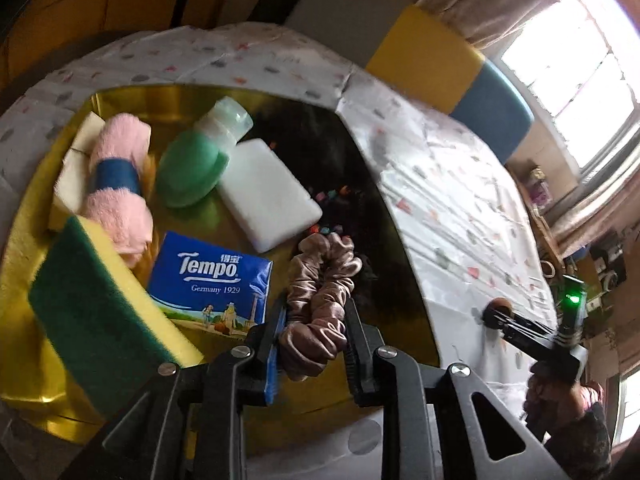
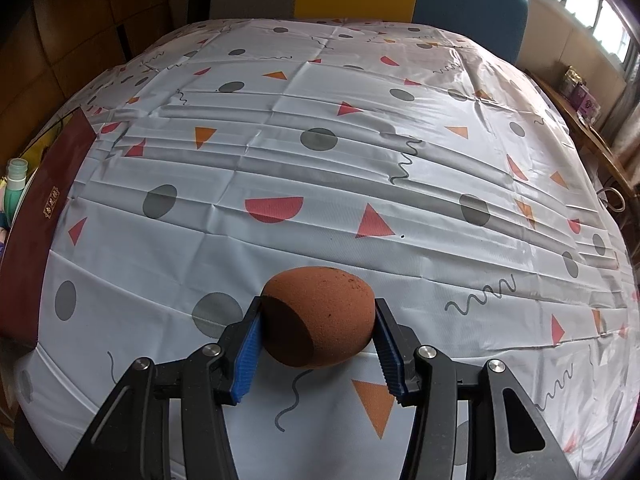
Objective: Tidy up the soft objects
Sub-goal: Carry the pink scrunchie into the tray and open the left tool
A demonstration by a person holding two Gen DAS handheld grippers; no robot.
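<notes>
Green bottle [image 2: 15,192] cut by left edge, dark heap [image 1: 320,148] in gold tray [image 1: 36,364] blurred, unidentifiable

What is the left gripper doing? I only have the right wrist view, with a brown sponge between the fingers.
Observer: The left gripper is shut on a mauve scrunchie, above a gold tray.
Operator: What's in that tray?
Observer: A green-and-yellow scouring sponge, a Tempo tissue pack, a rolled pink towel, a green bottle and a white block.
Operator: Any room left?
Observer: Bare gold shows right of the scrunchie.
</notes>
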